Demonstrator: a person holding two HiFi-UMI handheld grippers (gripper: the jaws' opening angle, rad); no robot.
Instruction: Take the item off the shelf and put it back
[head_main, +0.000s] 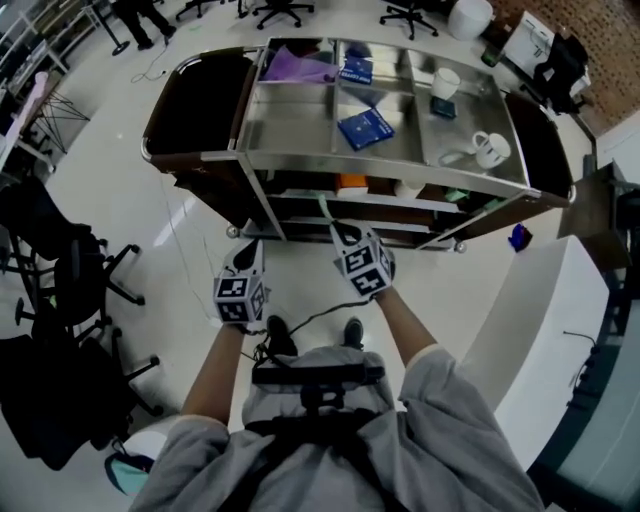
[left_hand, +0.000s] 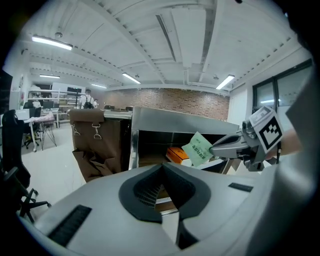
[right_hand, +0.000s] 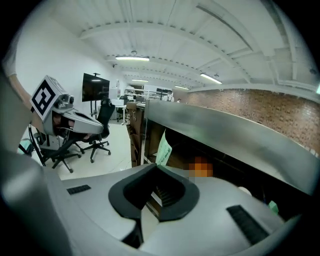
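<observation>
Left gripper view gives me the clearest read. My right claw (left_hand: 214, 148) is clamped on one edge of a flat pale green paper packet (left_hand: 199, 148). It holds the packet in the air just in front of the middle shelf (left_hand: 152, 159) of the stainless steel trolley (head_main: 300, 156), not resting on anything. A flat orange box (left_hand: 175, 154) lies on that shelf behind the packet. My left claw (left_hand: 162, 166) is closed on nothing and hangs off to the left side.

I judge the packet is off the shelf, so putting it back is the step in hand. Next I need to carry it level into the opening, set it down beside the orange box, and only then part the claw.
</observation>
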